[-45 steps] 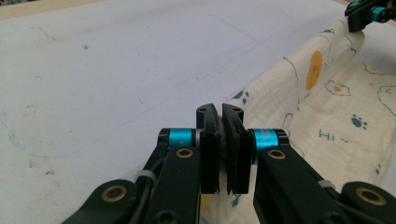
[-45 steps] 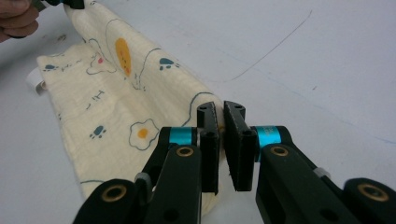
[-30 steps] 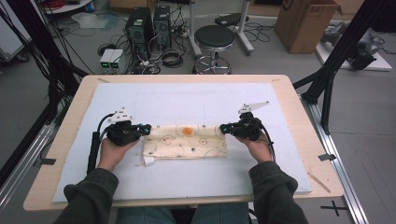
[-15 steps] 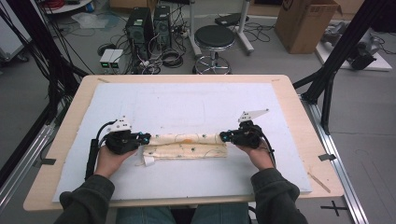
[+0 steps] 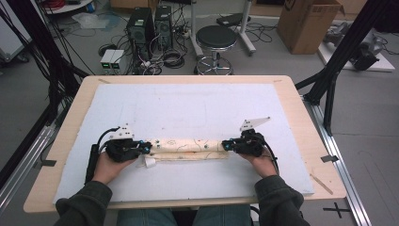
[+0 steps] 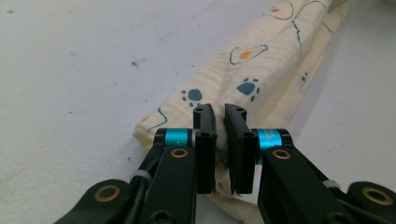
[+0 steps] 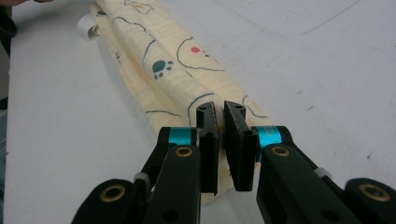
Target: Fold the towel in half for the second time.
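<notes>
White padding (image 5: 197, 108) covers the wooden table (image 5: 301, 122), with computer towers, a stool and loose cables on the floor beyond – a soft, plain bed that suits cloth work. At the left, the left gripper (image 5: 147, 148) has its jaws drawn narrow on the near end of a cream cloth (image 5: 190, 148) printed with paw marks, the fabric pinched between them in the left gripper view (image 6: 219, 140). Across the middle the cloth lies folded into a long narrow strip near the table's front edge, a small white tag (image 5: 149, 163) poking out just by its left end. At the right, the right gripper (image 5: 227, 145) clamps the other end likewise (image 7: 220, 135) – both ends held, probably to keep the strip straight while the fold is set
</notes>
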`<state>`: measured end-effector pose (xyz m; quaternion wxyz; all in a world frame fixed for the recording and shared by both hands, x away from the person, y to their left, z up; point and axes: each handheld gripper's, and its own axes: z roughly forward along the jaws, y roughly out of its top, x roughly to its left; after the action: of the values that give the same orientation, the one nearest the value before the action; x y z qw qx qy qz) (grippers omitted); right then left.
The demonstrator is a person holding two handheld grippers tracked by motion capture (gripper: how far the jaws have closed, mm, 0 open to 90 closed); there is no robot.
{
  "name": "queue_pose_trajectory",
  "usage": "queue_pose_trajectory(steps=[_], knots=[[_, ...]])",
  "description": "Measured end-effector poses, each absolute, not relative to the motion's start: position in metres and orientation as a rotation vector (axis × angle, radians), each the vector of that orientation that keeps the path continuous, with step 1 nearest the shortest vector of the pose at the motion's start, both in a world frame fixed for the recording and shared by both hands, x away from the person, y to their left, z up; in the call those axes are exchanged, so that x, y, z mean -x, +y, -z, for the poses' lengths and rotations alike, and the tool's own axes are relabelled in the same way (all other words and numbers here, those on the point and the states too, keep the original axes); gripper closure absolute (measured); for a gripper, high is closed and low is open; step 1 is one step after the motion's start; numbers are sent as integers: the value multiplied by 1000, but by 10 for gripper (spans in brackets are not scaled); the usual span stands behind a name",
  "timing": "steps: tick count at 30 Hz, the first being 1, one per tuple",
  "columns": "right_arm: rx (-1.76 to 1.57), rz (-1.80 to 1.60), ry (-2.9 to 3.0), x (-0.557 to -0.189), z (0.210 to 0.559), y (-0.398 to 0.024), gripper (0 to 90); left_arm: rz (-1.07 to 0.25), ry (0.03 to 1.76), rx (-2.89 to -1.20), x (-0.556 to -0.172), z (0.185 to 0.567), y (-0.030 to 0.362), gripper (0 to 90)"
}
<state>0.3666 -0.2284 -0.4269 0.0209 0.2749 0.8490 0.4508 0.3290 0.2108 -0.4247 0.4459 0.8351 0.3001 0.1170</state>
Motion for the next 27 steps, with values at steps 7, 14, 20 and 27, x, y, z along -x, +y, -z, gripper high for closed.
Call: queue_pose_trajectory(steps=[7, 14, 20, 27], knots=[[-848, -1370, 2666, -359, 431, -229, 835, -283, 719, -2110, -323, 425, 207, 808], [-857, -1373, 2674, -355, 435, -230, 818, -259, 750, -2098, -316, 435, 214, 760], [-888, -1439, 2657, -354, 437, -236, 698, -259, 713, -2079, -310, 429, 215, 605], [-839, -1534, 2623, -347, 418, -234, 577, -266, 703, -1998, -307, 411, 217, 447]])
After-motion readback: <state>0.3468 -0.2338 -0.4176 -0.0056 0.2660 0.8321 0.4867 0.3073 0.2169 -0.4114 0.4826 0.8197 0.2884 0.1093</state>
